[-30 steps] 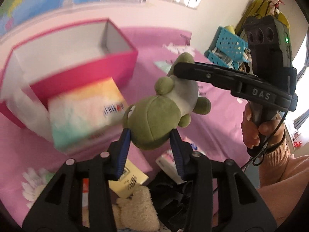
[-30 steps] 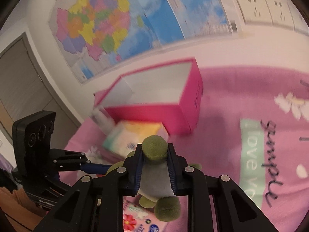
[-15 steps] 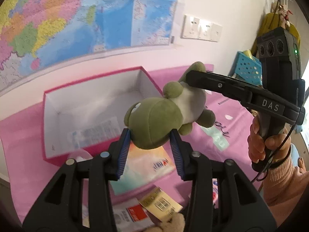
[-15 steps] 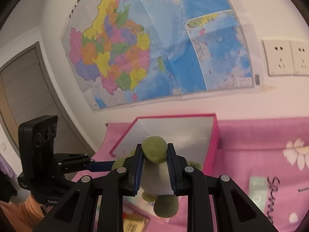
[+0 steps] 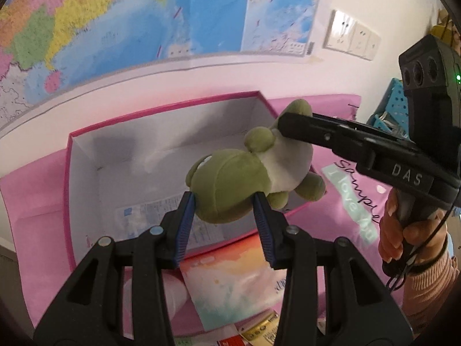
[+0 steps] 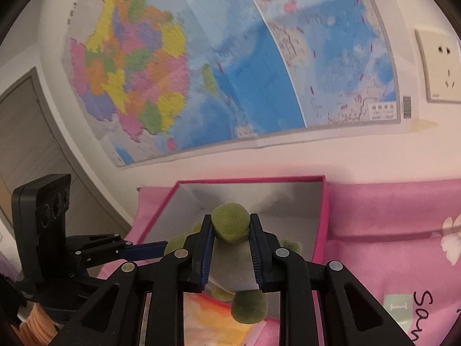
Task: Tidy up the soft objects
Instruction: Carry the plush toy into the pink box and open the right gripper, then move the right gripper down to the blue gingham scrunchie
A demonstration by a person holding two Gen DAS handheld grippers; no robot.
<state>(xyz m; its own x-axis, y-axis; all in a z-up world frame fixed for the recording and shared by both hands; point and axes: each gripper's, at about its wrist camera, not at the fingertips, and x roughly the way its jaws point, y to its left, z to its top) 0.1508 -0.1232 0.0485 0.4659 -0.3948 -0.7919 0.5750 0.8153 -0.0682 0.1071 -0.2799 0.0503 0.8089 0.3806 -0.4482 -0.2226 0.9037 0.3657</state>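
Left wrist view shows my left hand-held gripper (image 5: 224, 210) closed narrowly on the head of the green plush frog (image 5: 230, 190), blue pads pressing into both sides of the soft stuffing. My right hand-held gripper (image 5: 291, 128) comes in from the right and pinches the frog's grey body and rear, so the toy hangs stretched between the two. I judge I hold it at both ends because a limp plush would sag or swing from one grip, and this keeps it level for lowering. Just beyond and below both sets of jaws sits the open pink box (image 5: 173, 106), white inside, a flat packet lying on its floor; the frog is above it, not yet in. Below my left jaws, nearer me, a pastel tissue pack (image 5: 230, 282) lies on the pink cloth (image 5: 340, 106).
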